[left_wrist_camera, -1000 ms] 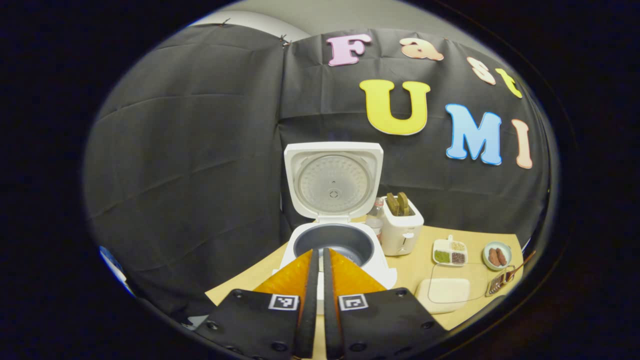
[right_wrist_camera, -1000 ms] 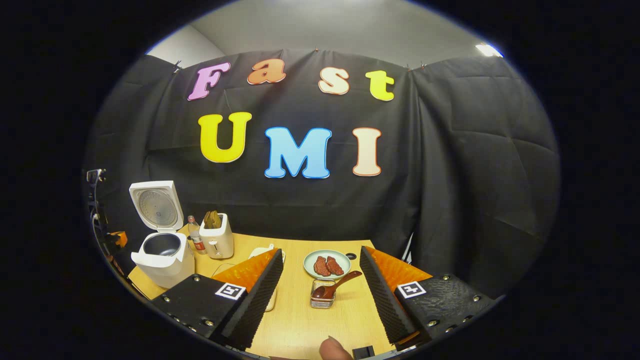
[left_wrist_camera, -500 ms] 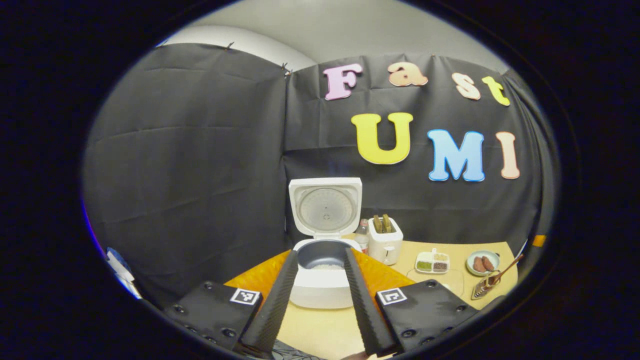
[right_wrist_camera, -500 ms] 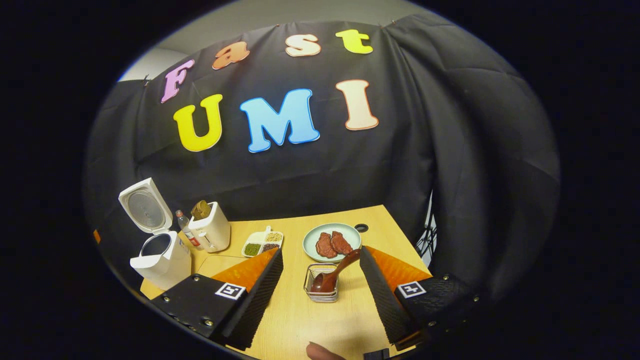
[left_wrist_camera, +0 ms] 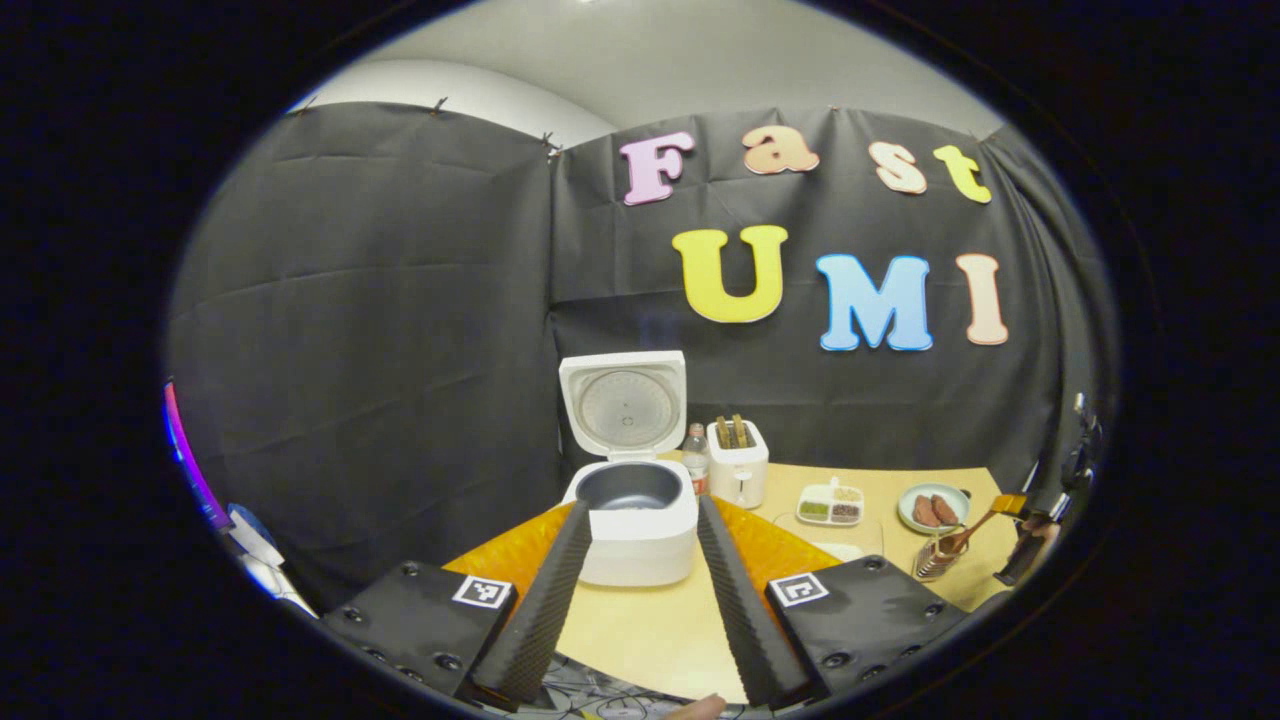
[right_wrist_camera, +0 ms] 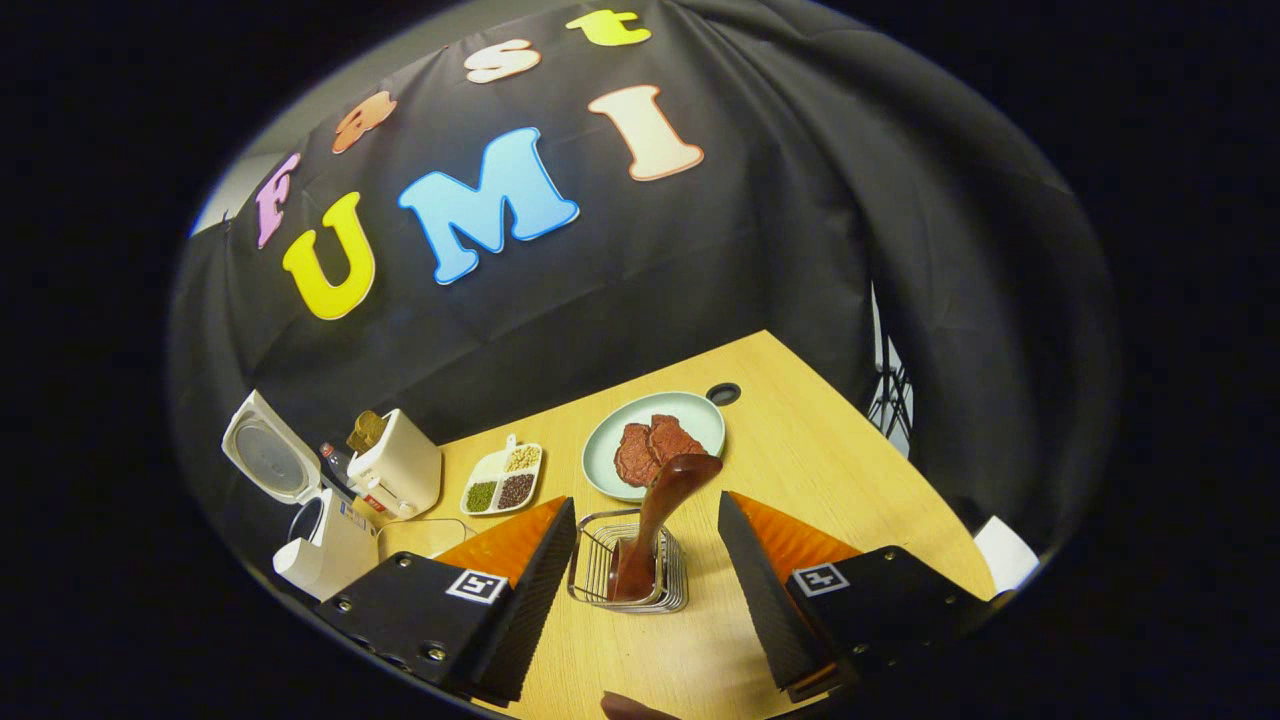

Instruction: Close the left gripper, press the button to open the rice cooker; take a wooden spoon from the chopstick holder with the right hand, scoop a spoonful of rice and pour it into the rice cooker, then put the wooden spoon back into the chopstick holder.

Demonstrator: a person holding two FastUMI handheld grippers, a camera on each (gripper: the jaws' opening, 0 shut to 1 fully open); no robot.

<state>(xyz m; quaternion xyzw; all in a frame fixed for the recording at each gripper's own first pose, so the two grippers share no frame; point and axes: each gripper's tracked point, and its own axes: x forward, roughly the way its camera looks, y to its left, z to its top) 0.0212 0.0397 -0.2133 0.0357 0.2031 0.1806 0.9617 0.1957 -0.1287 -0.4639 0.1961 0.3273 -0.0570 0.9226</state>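
The white rice cooker [left_wrist_camera: 630, 515] stands open with its lid [left_wrist_camera: 622, 405] upright and a dark inner pot. My left gripper [left_wrist_camera: 641, 503] is open, drawn back from the cooker, which shows between its fingers. A dark wooden spoon [right_wrist_camera: 655, 515] stands tilted in the wire chopstick holder [right_wrist_camera: 628, 572]. My right gripper [right_wrist_camera: 645, 502] is open just above the holder, its fingers on either side of the spoon handle without touching it. In the right gripper view the cooker [right_wrist_camera: 320, 535] sits far left. In the left gripper view the holder [left_wrist_camera: 938, 556] is at the right.
A white toaster [right_wrist_camera: 395, 470] and a small bottle [right_wrist_camera: 345, 480] stand beside the cooker. A divided dish of grains [right_wrist_camera: 503, 480] and a green plate with meat [right_wrist_camera: 655, 445] lie behind the holder. The table's right edge [right_wrist_camera: 900, 480] is close.
My left gripper went from shut to open and pulled back from the cooker. My right gripper moved forward and down, tilting until the spoon handle came between its fingers.
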